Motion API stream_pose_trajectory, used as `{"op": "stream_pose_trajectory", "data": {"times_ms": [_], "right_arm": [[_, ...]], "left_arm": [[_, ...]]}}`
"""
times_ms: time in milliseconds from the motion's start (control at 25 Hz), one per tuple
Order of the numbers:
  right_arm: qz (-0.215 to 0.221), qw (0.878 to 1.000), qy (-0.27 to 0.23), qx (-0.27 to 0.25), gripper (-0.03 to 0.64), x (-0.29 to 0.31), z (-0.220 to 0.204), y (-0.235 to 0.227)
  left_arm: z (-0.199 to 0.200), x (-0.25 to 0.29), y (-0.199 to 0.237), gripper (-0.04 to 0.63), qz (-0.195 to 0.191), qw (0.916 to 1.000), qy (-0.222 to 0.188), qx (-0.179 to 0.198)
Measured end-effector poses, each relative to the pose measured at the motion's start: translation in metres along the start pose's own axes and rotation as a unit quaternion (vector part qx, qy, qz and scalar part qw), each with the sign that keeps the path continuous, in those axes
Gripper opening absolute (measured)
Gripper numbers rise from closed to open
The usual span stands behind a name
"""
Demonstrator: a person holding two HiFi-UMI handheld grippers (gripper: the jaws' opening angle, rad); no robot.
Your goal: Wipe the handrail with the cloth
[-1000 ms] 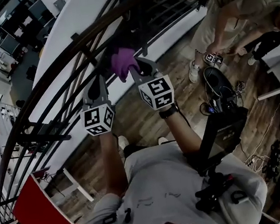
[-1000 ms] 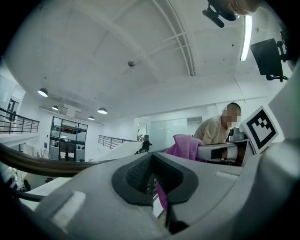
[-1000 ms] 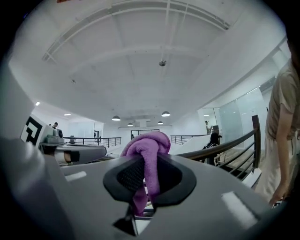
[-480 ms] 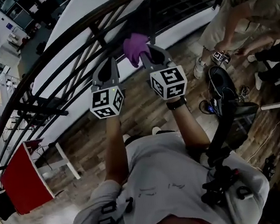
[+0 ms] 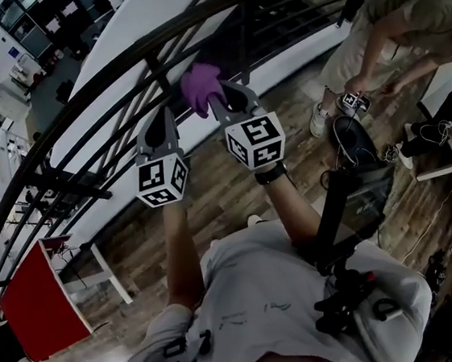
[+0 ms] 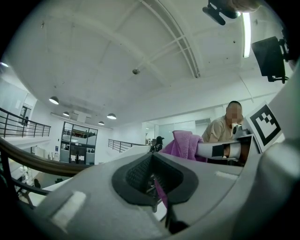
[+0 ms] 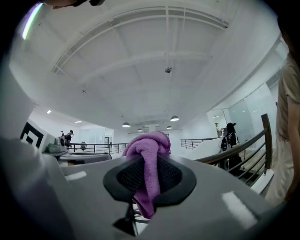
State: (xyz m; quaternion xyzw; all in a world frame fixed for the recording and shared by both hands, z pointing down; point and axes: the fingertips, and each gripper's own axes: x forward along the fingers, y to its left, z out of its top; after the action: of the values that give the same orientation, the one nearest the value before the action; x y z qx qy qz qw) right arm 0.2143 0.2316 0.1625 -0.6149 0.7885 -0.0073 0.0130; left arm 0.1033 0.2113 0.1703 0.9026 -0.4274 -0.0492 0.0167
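The purple cloth (image 5: 199, 86) in the right gripper (image 5: 225, 101) has slid back left along the handrail (image 5: 196, 21), away from the upright post (image 5: 245, 32). The left gripper (image 5: 160, 128) has moved left and a bit lower too.

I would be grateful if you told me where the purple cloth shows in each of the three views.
Head view: purple cloth at top centre, against the railing, held by the right gripper.
Left gripper view: right of centre, beyond the jaws.
Right gripper view: dead centre, pinched between the jaws.
Shared landmark: the dark handrail.
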Motion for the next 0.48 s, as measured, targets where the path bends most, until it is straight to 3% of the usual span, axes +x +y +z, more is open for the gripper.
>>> {"op": "stream_pose_trajectory", "data": {"times_ms": [480], "right_arm": [[0.000, 0.999, 0.030, -0.019, 0.048, 0.011, -0.023, 0.069]], "left_arm": [[0.022, -0.048, 0.047, -0.002, -0.001, 0.9996, -0.026, 0.008]]}}
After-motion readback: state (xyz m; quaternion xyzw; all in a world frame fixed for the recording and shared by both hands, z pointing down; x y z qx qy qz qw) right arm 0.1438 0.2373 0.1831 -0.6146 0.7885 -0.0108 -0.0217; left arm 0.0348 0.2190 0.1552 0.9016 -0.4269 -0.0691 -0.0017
